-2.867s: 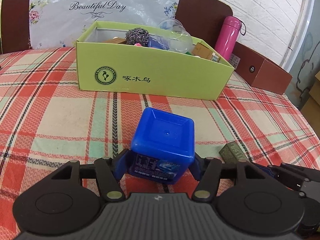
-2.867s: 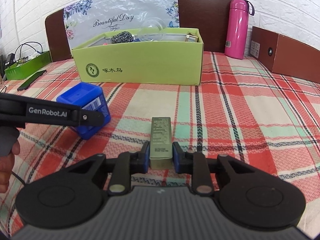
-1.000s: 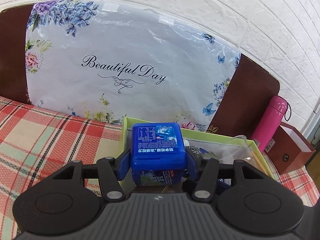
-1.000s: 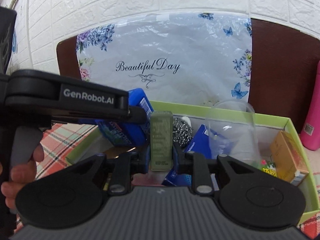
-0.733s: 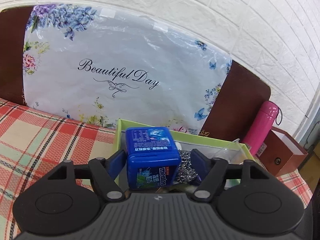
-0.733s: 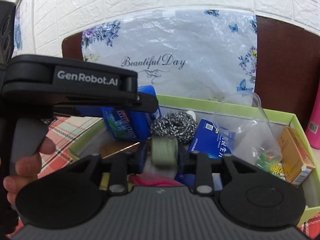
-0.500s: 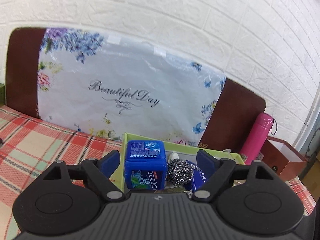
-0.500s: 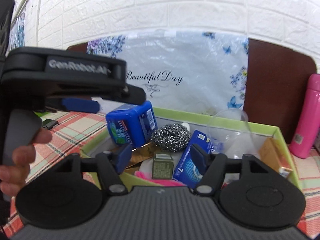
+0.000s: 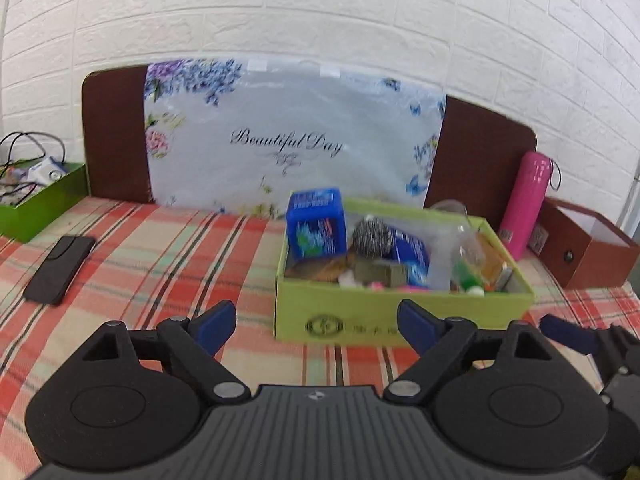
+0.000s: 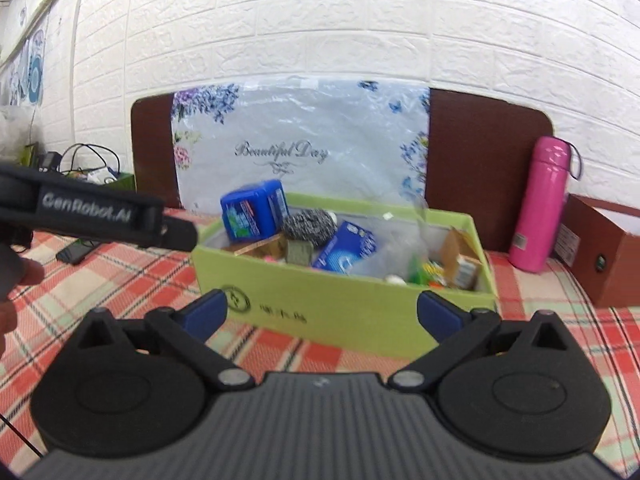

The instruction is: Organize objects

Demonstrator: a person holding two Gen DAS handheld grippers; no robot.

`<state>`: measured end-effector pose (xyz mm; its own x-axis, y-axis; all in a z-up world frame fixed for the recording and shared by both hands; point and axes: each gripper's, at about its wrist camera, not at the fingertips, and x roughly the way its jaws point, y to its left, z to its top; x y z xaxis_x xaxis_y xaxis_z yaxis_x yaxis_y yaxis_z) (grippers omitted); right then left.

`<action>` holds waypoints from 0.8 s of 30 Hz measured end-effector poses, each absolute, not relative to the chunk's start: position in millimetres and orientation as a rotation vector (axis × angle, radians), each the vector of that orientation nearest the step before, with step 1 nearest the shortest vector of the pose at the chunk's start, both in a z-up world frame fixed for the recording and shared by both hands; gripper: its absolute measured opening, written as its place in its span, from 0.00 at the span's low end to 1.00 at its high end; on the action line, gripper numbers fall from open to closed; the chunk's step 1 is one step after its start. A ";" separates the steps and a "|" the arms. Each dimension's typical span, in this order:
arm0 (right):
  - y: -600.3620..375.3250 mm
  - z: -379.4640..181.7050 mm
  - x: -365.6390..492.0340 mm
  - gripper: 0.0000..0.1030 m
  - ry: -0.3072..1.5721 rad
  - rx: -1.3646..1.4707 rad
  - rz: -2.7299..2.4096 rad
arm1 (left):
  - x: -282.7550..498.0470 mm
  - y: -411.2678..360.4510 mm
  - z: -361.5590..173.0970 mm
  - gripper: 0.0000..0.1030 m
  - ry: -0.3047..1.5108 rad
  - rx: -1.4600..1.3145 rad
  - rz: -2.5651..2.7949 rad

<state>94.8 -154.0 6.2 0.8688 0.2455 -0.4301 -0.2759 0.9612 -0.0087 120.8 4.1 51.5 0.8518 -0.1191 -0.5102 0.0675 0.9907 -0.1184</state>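
The green cardboard box stands on the plaid tablecloth. The blue square tub rests in the box's far left corner. The small olive box lies among the items inside, next to a steel scourer. My left gripper is open and empty, pulled back in front of the box. My right gripper is open and empty, also in front of the box. The left gripper's body shows at the left of the right wrist view.
A pink bottle and a brown box stand right of the green box. A black phone lies on the cloth at left. A green tray with cables sits far left. A floral bag leans behind.
Both grippers opened and let go of the blue tub and the olive box inside the green box, then drew back and away from it.
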 end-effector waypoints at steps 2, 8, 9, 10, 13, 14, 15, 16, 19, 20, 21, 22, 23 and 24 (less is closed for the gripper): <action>-162.7 5.9 83.4 1.00 0.465 -0.057 0.251 | 109.6 1.4 46.3 0.88 0.576 -0.091 -0.087; -185.7 6.8 51.8 1.00 0.506 -0.026 0.190 | 79.3 -13.7 39.4 0.88 0.600 0.000 -0.037; -188.0 6.6 48.0 1.00 0.508 -0.025 0.181 | 76.4 -14.6 39.5 0.88 0.600 0.000 -0.040; -189.6 7.2 45.6 1.00 0.509 -0.024 0.176 | 73.4 -15.5 40.1 0.88 0.604 -0.003 -0.047; -193.7 10.6 36.4 1.00 0.502 -0.022 0.158 | 68.8 -17.6 41.8 0.88 0.617 -0.006 -0.064; -194.5 12.1 34.2 1.00 0.499 -0.023 0.152 | 67.7 -18.6 42.4 0.88 0.620 -0.001 -0.060; -195.3 13.5 32.1 1.00 0.495 -0.023 0.147 | 66.9 -19.3 43.1 0.88 0.621 0.005 -0.054; -196.4 14.6 29.7 1.00 0.490 -0.020 0.146 | 65.9 -19.6 43.7 0.88 0.619 0.010 -0.050; -199.5 16.2 26.9 1.00 0.486 0.001 0.146 | 63.0 -20.3 45.2 0.88 0.616 0.018 -0.042; -200.0 16.0 26.5 1.00 0.487 0.006 0.145 | 62.0 -20.6 45.5 0.88 0.613 0.020 -0.039; -199.9 15.7 26.0 1.00 0.489 0.008 0.146 | 61.1 -21.3 45.8 0.88 0.614 0.025 -0.031; -199.5 15.4 25.7 1.00 0.491 0.009 0.146 | 60.8 -21.7 45.8 0.88 0.616 0.030 -0.026; -199.3 15.0 25.1 1.00 0.492 0.010 0.147 | 60.4 -21.9 45.9 0.88 0.616 0.032 -0.025; -199.0 14.7 24.4 1.00 0.493 0.011 0.148 | 59.5 -22.1 46.3 0.88 0.614 0.033 -0.030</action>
<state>24.4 -199.0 14.7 0.8704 0.1444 -0.4708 -0.1391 0.9892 0.0463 59.5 -22.1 46.3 0.8170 -0.0185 -0.5764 0.0381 0.9990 0.0219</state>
